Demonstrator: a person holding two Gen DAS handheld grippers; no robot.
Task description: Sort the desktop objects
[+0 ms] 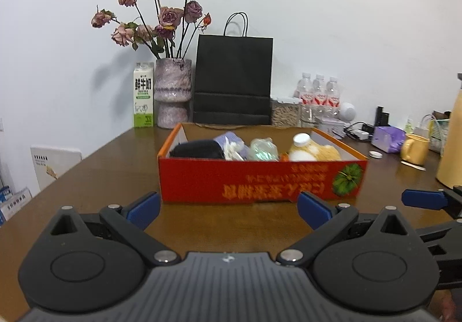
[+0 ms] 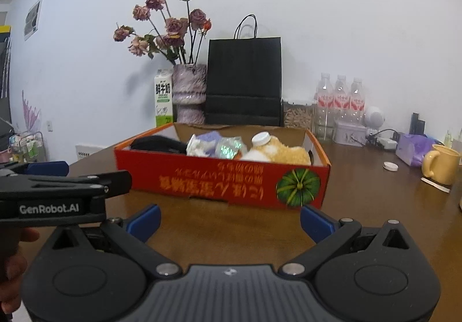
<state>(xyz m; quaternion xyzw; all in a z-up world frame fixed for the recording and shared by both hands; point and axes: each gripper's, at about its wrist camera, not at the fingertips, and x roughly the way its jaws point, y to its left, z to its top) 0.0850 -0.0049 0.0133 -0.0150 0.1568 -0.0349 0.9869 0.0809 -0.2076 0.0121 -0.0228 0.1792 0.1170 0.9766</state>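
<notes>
**Red box mid-table, both grippers spread and empty**

Red cardboard box (image 1: 261, 177) sits on the brown wooden table (image 1: 101, 177), in front of a black paper bag (image 1: 234, 79). Orange rim, plain brown inside, yellow lettering printed upside down on the near wall, green pumpkin graphic at that wall's right end. Inside, left to right: black pouch (image 1: 199, 149), lilac-and-white bundle (image 1: 232, 144), crumpled iridescent wrapper (image 1: 263, 149), white-capped bottle (image 1: 301, 143) lying against a tan plush toy (image 1: 326, 152).

Left gripper (image 1: 228, 210): blue-padded fingers wide apart, nothing between them, low over the table just short of the box. Right gripper (image 2: 229, 219): same, released and empty, facing the box's near wall.

Hard to read: the box wall hides the lower parts of all contents; a small orange item beside the bottle cannot be identified. Box lettering is blurred.

View differences: the left wrist camera catches only a blue finger and linkage of the right gripper at its right edge. The right wrist camera shows the left gripper's body from the side, with "GenRobot.AI" lettering, plus part of the left hand (image 2: 13, 267) at the frame edge. A yellow mug (image 2: 440, 164) and white lid (image 2: 390, 166) stand right of the box, well apart from it. Milk carton (image 1: 143, 94) and vase of dried roses (image 1: 172, 91) stand behind it at left.
</notes>
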